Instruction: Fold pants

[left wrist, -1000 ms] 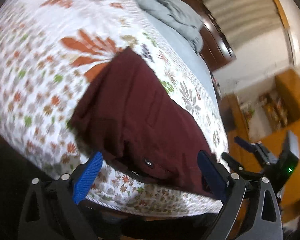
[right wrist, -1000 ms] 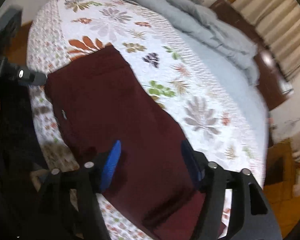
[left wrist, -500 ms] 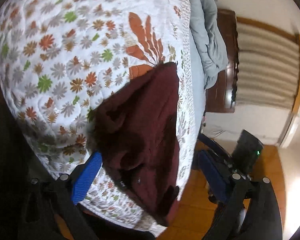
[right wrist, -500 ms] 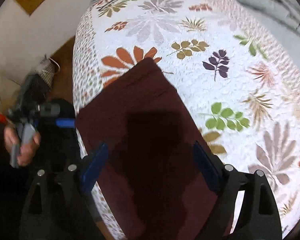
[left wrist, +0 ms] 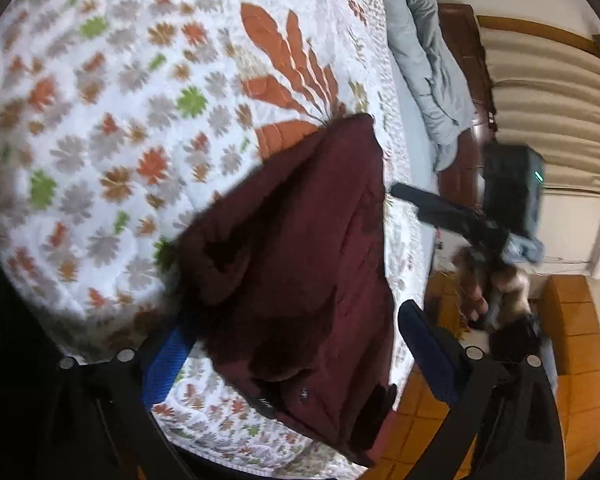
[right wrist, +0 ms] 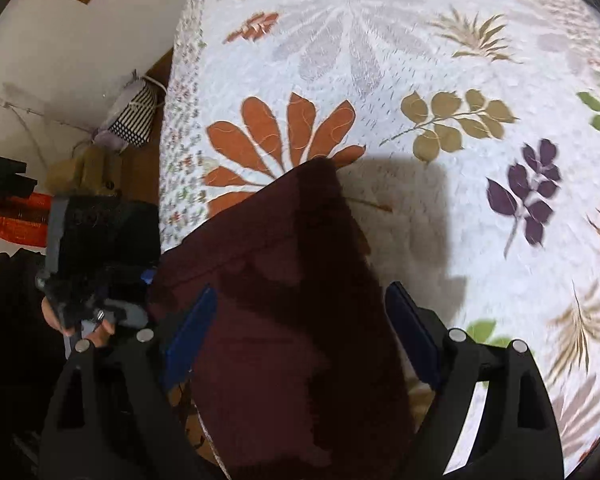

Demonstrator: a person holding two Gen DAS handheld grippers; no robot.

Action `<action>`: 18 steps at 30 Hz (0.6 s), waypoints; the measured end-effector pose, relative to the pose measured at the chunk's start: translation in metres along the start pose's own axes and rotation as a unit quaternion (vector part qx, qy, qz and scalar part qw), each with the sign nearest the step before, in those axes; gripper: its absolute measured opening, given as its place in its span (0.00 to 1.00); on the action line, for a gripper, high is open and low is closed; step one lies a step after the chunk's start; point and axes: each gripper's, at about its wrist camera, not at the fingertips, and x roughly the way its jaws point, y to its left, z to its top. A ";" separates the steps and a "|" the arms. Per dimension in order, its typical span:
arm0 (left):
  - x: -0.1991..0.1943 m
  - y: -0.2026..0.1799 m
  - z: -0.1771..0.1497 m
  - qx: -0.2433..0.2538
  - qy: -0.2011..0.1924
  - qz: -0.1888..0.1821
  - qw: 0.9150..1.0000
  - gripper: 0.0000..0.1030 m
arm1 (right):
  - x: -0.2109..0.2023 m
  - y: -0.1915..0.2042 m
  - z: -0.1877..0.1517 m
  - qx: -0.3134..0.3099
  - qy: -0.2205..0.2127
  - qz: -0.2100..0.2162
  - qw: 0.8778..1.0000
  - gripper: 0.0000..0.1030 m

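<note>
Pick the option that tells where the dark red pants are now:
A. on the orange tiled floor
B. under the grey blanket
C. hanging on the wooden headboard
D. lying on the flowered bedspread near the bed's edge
D: the pants lie flat on the flowered bedspread by its edge, between the open fingers of the left gripper and right gripper.

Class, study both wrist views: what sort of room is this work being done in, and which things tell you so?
Most likely a bedroom in a home. The maroon pants lie on a bed under a floral quilt, a rumpled grey blanket sits at the far end, and curtains hang beyond.
</note>
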 end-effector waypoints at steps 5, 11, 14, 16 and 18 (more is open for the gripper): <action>0.003 0.017 0.000 -0.016 0.009 0.010 1.000 0.59 | 0.019 -0.007 0.020 -0.008 0.023 0.043 0.999 0.83; 0.006 0.018 0.002 -0.022 0.010 -0.009 1.000 0.71 | 0.044 -0.016 0.034 -0.007 0.060 0.081 0.995 0.84; 0.008 0.017 0.005 -0.019 0.008 -0.009 1.000 0.69 | 0.049 -0.017 0.039 -0.013 0.069 0.090 0.993 0.82; 0.011 0.015 0.008 -0.015 0.009 0.001 1.000 0.56 | 0.046 -0.020 0.040 -0.015 0.069 0.092 0.993 0.38; 0.006 0.018 0.006 -0.018 0.009 0.002 1.000 0.47 | 0.038 -0.020 0.039 -0.015 0.066 0.091 0.994 0.27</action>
